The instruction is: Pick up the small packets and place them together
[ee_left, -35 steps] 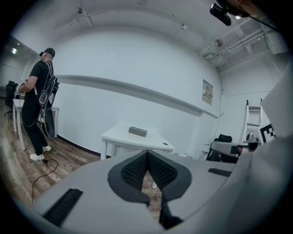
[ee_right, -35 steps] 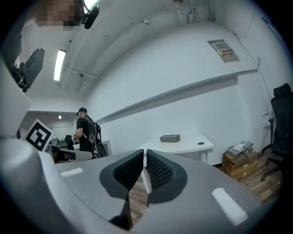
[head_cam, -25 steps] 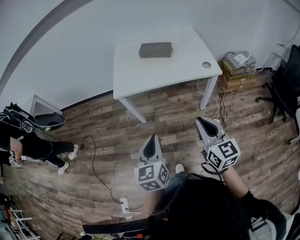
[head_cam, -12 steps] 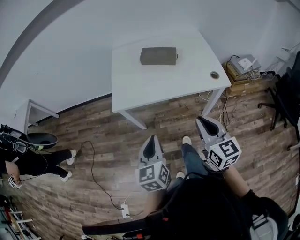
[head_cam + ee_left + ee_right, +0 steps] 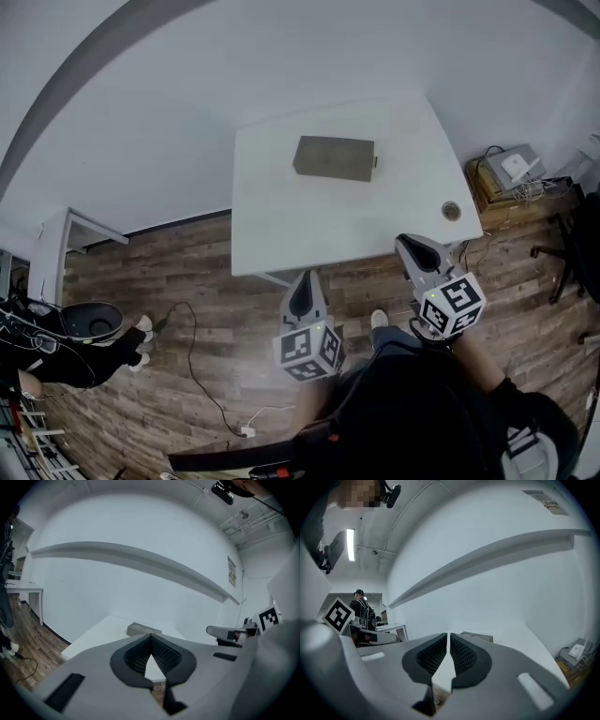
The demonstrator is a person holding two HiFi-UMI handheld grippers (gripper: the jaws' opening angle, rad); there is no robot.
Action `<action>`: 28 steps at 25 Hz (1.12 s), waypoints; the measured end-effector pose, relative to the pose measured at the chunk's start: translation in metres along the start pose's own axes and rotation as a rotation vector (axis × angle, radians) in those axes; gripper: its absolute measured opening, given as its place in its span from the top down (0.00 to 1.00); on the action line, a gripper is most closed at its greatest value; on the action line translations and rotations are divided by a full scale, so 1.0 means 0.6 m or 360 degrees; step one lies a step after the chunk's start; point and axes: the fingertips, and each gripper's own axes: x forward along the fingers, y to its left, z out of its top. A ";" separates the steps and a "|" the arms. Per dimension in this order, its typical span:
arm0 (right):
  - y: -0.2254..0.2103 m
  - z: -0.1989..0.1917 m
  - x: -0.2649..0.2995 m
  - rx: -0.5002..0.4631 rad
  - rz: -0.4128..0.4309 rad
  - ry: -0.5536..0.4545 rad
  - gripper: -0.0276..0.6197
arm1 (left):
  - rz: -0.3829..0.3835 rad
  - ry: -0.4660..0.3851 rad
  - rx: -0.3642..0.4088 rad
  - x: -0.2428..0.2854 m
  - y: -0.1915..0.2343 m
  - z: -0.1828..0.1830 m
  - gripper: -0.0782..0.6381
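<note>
**Grippers closed and empty, table ahead**

Left gripper [image 5: 150,638]: the jaws meet at their tips and nothing lies between the pads. Right gripper [image 5: 448,638]: the jaws stand together with only a thin slit between the ribbed pads, and nothing is in it. In the head view, both tools are held level in front of the person, left gripper [image 5: 302,292] and right gripper [image 5: 418,251] side by side and well apart from each other. Both tips point at the near edge of the white table [image 5: 281,234].

1 grey box [image 5: 335,157] lies on the far half of the table. Its long axis runs left to right, across the line along which the grippers point. No separate small packets can be made out, and whether the box holds them cannot be told.

Key relation: the box lies straight ahead, between the 2 grippers' lines. The left gripper view shows it just above the jaw tips [image 5: 143,630]; the right gripper view shows it just right of them [image 5: 477,637]. Neither hand is judged clearly nearer. Both jaw pairs must open before any pick.

A round grommet hole [image 5: 451,210] sits at the table's right near corner, well apart from the box.
</note>
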 end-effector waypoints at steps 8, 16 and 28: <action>-0.089 0.003 0.079 0.0027 0.0019 0.0036 0.96 | 0.0026 0.0024 -0.0019 0.115 -0.017 0.010 0.89; -0.139 0.006 0.151 0.0043 0.0004 0.0050 0.96 | 0.0049 0.0047 -0.0035 0.198 0.011 0.023 0.89; -0.224 0.060 0.325 0.0042 -0.0143 0.0039 0.96 | -0.0140 0.0174 0.0024 0.400 0.060 0.097 0.89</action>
